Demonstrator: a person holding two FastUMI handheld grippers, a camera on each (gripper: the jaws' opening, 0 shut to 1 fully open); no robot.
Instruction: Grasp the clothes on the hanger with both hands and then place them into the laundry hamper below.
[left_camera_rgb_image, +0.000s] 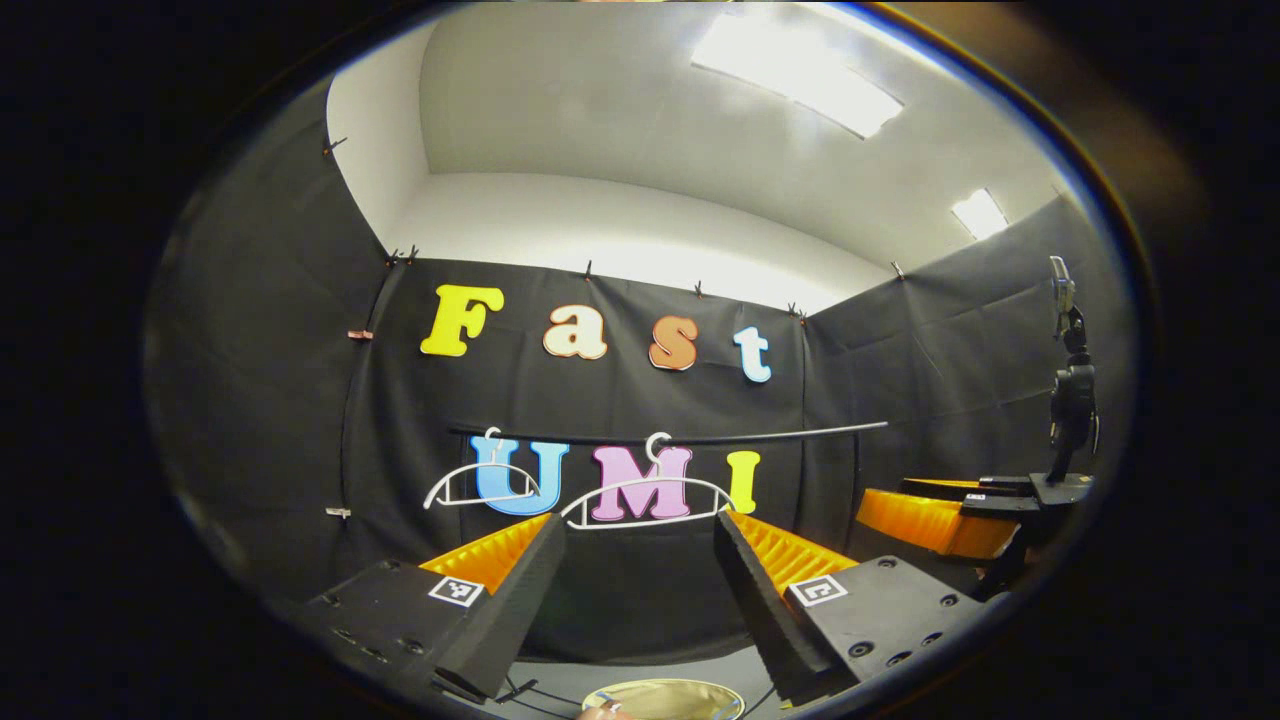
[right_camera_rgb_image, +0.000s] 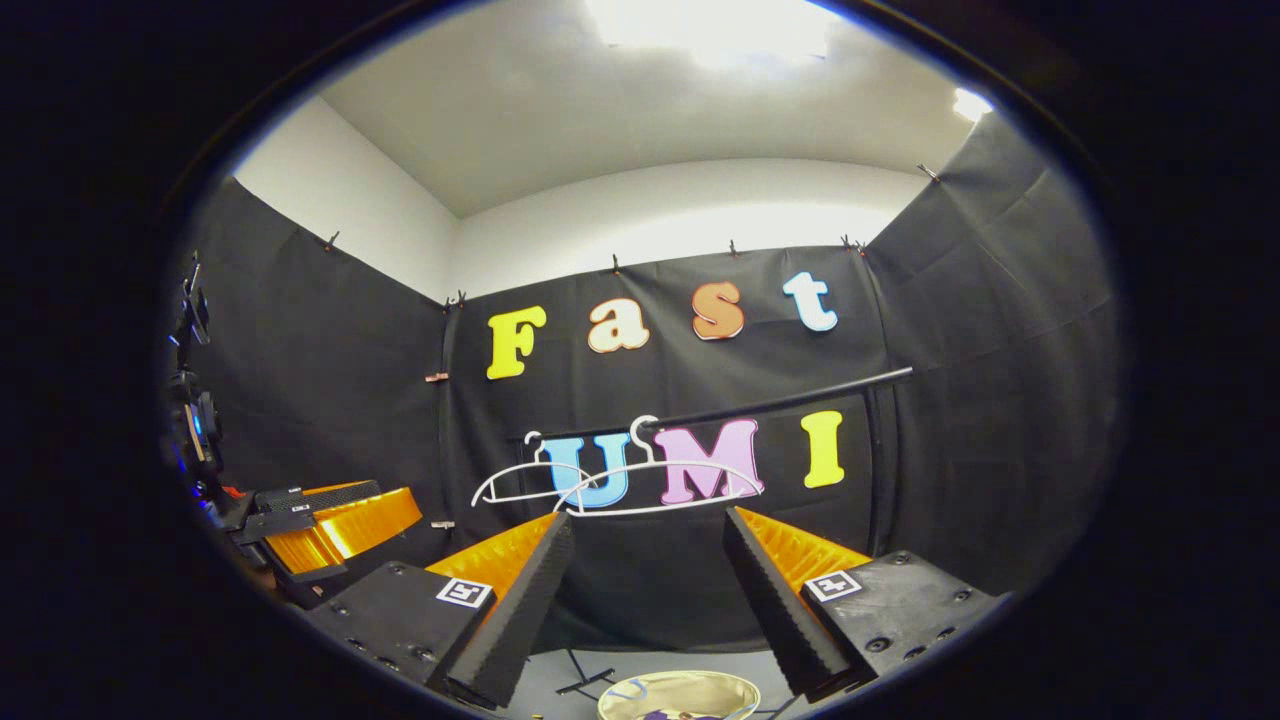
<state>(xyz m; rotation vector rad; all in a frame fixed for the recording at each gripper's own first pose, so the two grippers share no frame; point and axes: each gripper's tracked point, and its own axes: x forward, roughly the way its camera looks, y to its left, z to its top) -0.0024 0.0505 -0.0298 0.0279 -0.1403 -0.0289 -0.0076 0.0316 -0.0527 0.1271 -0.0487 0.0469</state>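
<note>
Two white hangers (left_camera_rgb_image: 640, 495) (right_camera_rgb_image: 665, 480) hang bare on a black rail (left_camera_rgb_image: 760, 436) (right_camera_rgb_image: 790, 400) in front of the back wall. My left gripper (left_camera_rgb_image: 640, 530) is open, its fingers framing the nearer hanger from below and well short of it. My right gripper (right_camera_rgb_image: 648, 525) is open too, with nothing between its fingers. The laundry hamper (left_camera_rgb_image: 700, 690) (right_camera_rgb_image: 640, 690), round with a gold rim, sits below at the bottom edge of both views. A bit of pale and purple fabric (right_camera_rgb_image: 668, 713) shows inside it.
The second bare hanger (left_camera_rgb_image: 480, 485) (right_camera_rgb_image: 525, 482) hangs to the left on the same rail. The right gripper (left_camera_rgb_image: 935, 520) appears at the right of the left gripper view. The left gripper (right_camera_rgb_image: 340, 525) appears at the left of the right gripper view. Black cloth walls close in all sides.
</note>
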